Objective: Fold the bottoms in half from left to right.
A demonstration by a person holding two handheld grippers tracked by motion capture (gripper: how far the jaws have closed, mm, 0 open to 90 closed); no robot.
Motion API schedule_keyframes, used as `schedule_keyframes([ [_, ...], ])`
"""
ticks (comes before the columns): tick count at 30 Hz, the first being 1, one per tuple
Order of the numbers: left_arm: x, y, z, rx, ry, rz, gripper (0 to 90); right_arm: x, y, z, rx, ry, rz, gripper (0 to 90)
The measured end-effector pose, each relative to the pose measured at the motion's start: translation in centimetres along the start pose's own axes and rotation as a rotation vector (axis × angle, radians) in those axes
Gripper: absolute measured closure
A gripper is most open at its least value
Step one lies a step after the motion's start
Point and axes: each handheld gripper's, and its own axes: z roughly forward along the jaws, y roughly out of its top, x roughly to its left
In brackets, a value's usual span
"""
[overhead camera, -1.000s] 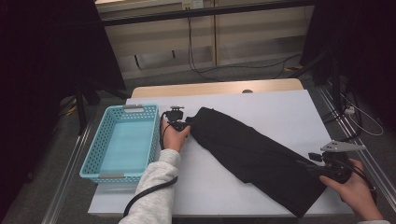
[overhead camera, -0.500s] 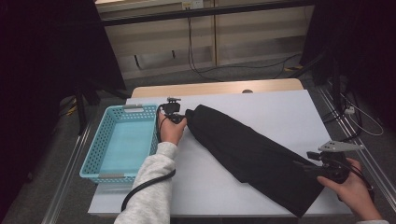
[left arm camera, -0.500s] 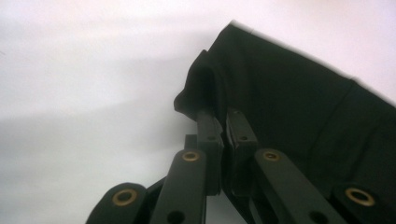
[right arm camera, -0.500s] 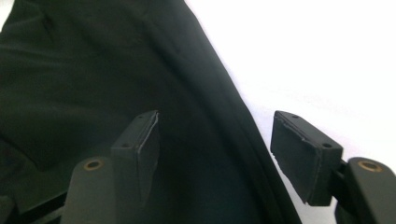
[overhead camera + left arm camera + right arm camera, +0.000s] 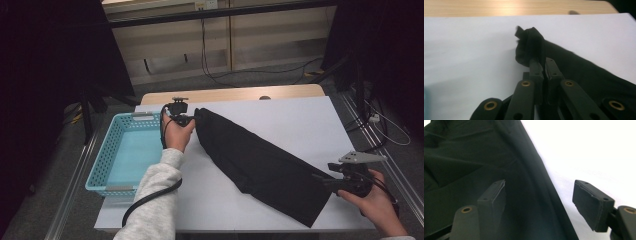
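A long black cloth (image 5: pixel 260 165) lies slantwise across the white table (image 5: pixel 300 120), from far left to near right. My left gripper (image 5: pixel 196 119) is shut on its bunched far end, which is lifted a little off the table. In the left gripper view the jaws (image 5: pixel 540 61) pinch that black cloth (image 5: pixel 579 67). My right gripper (image 5: pixel 321 180) stands at the cloth's near right end. Its jaws have just been opening. In the right gripper view the gripper (image 5: pixel 540 192) is open, with the edge of the cloth (image 5: pixel 474 157) lying between the pads, untouched.
A light blue plastic basket (image 5: pixel 100 165) stands at the table's left side, beside my left forearm. A wooden strip (image 5: pixel 230 94) runs along the table's far edge. Cables and metal rails (image 5: pixel 370 130) lie on the floor to the right.
My left gripper has risen and moved toward the far edge with the cloth's end pinched in it. The right hand has stayed in place at the near right end.
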Motion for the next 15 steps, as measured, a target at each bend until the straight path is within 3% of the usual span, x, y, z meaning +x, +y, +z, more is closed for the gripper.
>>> schedule_keyframes([
  [8,-3.7,-2.0,-0.3,-0.032,-0.152,0.061,86.2,0.5,0.0,0.4,0.012,0.017,-0.012,25.3],
  [15,-5.3,-5.0,-0.1,-0.037,-0.24,0.095,86.1,0.7,0.0,0.4,0.009,0.017,-0.013,24.7],
])
